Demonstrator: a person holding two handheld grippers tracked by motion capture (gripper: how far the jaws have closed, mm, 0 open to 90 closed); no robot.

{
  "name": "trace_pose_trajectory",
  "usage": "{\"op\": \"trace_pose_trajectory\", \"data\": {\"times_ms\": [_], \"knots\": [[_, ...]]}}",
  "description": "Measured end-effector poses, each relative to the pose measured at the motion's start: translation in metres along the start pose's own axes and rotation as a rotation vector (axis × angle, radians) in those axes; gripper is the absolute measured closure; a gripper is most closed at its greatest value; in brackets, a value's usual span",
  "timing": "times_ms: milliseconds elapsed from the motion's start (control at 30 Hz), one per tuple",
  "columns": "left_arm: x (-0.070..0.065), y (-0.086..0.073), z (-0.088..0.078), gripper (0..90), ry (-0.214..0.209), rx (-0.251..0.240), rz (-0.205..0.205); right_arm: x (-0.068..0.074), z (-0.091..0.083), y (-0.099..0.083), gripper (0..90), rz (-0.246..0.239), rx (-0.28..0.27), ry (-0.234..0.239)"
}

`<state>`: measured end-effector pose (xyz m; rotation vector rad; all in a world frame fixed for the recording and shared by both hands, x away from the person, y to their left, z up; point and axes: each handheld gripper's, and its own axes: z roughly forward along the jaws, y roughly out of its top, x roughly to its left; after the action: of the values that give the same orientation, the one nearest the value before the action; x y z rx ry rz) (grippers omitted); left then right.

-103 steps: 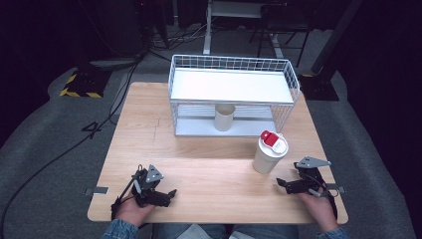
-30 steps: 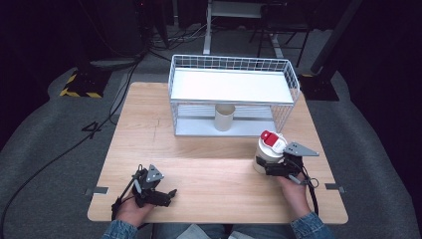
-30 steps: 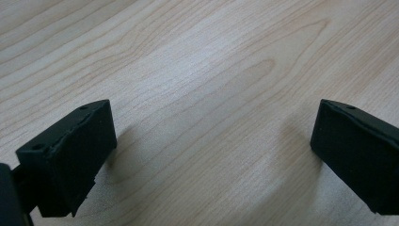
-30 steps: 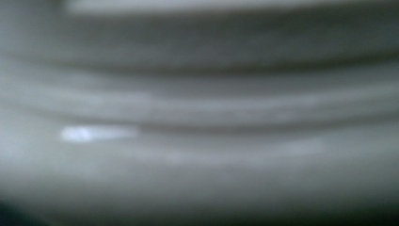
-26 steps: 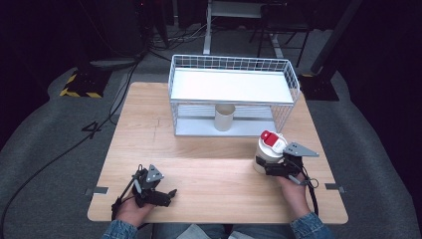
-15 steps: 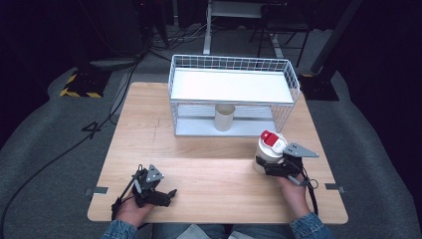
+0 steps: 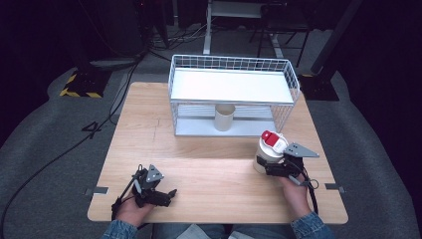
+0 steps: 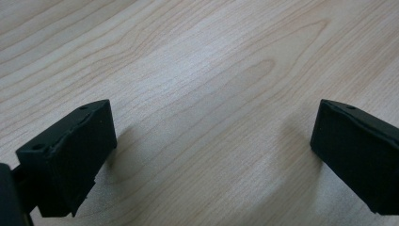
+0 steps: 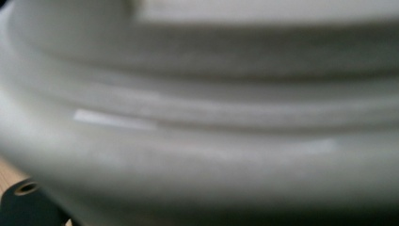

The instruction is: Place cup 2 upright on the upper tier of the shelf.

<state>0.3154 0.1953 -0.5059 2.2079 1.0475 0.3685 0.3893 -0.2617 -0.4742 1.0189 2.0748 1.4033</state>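
Container (image 7: 268,152), white with a red-and-white lid, stands upright on the wooden table (image 7: 199,164), right of centre and in front of the white wire rack (image 7: 231,89). Right gripper (image 7: 271,168) is pressed against its lower body; the right gripper view shows the white wall (image 9: 197,141) blurred at close range, and whether the jaws are clamped on it cannot be told. Beige cup (image 7: 224,117) stands under the rack's shelf. Left gripper (image 8: 211,150) rests near the table's front left edge, jaws wide apart over bare wood.
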Motion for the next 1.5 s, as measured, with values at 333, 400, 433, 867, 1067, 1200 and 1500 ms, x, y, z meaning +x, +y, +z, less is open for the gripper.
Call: {"op": "trace_pose_trajectory", "data": {"times_ms": [333,400,433,867,1067,1200,1500], "knots": [[0.000,0.000,0.000,1.3,0.002,0.001,0.005,-0.004,-0.011,0.008,11.0,0.009,-0.017,0.008],[0.000,0.000,0.000,1.3,0.000,0.000,0.002,-0.005,-0.014,0.012,11.0,0.009,-0.015,0.010],[0.000,0.000,0.000,1.3,0.002,0.001,0.003,-0.005,-0.015,0.013,11.0,0.010,-0.015,0.011],[0.000,0.000,0.000,1.3,0.002,0.001,0.004,-0.006,-0.029,0.040,11.1,0.000,-0.026,0.023],[0.000,0.000,0.000,1.3,0.001,0.000,0.003,-0.008,-0.035,0.054,11.1,-0.006,-0.040,0.023],[0.000,0.000,0.000,1.3,0.002,0.001,0.004,-0.010,-0.039,0.063,11.1,-0.002,-0.045,0.031],[0.000,0.000,0.000,1.3,0.000,0.000,0.001,-0.013,-0.047,0.084,11.2,-0.019,-0.065,0.054]]}}
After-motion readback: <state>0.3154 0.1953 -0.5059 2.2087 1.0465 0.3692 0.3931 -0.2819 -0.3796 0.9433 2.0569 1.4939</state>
